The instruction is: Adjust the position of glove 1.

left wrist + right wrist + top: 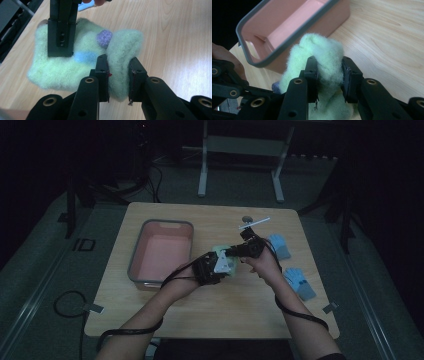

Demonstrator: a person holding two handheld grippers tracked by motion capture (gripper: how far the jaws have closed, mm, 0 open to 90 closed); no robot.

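Both tools clamped on the same fuzzy green glove [75, 62]: left tool [119, 77] pinches one lobe between its jaws, right tool [329, 77] pinches another fold. Glove hangs above mid-worktop [165, 315], just right of the pink bin [137, 265].

Risks, my read:
- Grip is on fluffy pile only; the fleece could slip out of either tool when the hands pull apart.
- Two grips close together, so uneven pull could twist the glove or bunch it.
- Bin rim sits near, so a low swing may snag the cuff.

Count: 2 tools, 1 green glove, 2 blue gloves [278, 245] right, 1 bin, 1 white stick [254, 223] far.
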